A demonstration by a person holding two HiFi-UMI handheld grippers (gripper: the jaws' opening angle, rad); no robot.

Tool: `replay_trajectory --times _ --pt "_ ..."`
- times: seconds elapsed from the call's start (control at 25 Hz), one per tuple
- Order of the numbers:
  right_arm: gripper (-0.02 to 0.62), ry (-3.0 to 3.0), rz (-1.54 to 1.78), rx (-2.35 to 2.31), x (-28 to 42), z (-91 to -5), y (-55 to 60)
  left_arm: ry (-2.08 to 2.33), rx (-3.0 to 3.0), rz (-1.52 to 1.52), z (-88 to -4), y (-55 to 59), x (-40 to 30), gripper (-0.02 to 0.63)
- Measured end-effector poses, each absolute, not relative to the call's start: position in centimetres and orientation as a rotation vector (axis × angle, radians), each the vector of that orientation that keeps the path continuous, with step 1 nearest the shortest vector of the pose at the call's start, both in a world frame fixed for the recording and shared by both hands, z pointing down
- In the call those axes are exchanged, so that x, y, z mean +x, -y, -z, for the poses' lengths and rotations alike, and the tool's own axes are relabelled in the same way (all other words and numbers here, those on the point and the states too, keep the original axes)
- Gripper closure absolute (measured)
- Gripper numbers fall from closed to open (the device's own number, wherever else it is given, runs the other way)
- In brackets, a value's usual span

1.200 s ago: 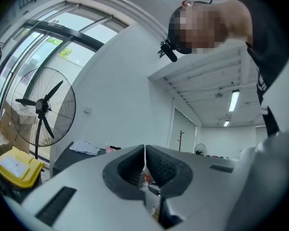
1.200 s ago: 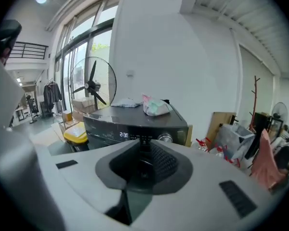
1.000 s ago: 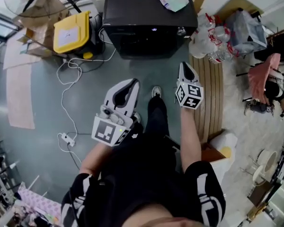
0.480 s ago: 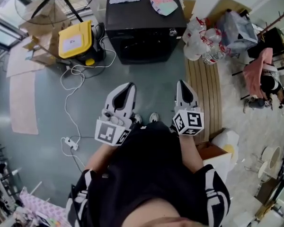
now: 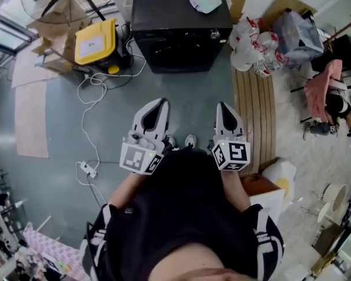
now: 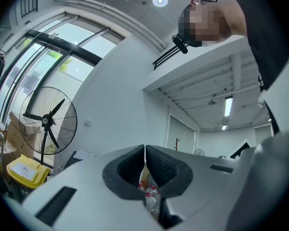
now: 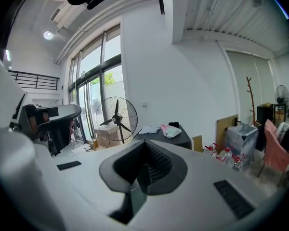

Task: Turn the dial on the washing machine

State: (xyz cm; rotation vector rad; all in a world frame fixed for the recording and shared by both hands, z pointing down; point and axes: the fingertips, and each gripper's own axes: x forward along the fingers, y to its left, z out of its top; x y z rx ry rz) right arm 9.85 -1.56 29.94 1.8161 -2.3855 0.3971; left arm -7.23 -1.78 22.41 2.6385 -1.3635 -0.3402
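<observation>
In the head view, the left gripper (image 5: 162, 102) and the right gripper (image 5: 223, 106) are held side by side in front of the person's dark-clothed body. Both are pointed toward the washing machine (image 5: 181, 45), which stands well apart from them at the top of the picture. The dial (image 5: 214, 34) is seen as a small silver knob at the right end of the machine's front panel, and neither gripper is near it. A yellow box (image 5: 95, 41) is set on the floor to the machine's left, and a cluster of water bottles (image 5: 254, 45) to its right. In the left gripper view, the jaws are seen closed tip to tip with nothing gripped, and a standing fan (image 6: 47, 121) is visible at the left by the windows. In the right gripper view, the jaws are likewise pressed together and empty. The washing machine is seen beyond their tips — still far off — with the fan to its left and the bottles to its right.
</observation>
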Motion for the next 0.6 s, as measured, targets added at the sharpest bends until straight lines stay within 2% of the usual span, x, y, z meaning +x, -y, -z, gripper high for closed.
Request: replay_trajectory --times 0.6 --pt "0.571 2.398 -0.383 1.803 9.0 -29.6 2.8 1.369 2.645 0.333 -22.3 2.4 -7.6 0.578"
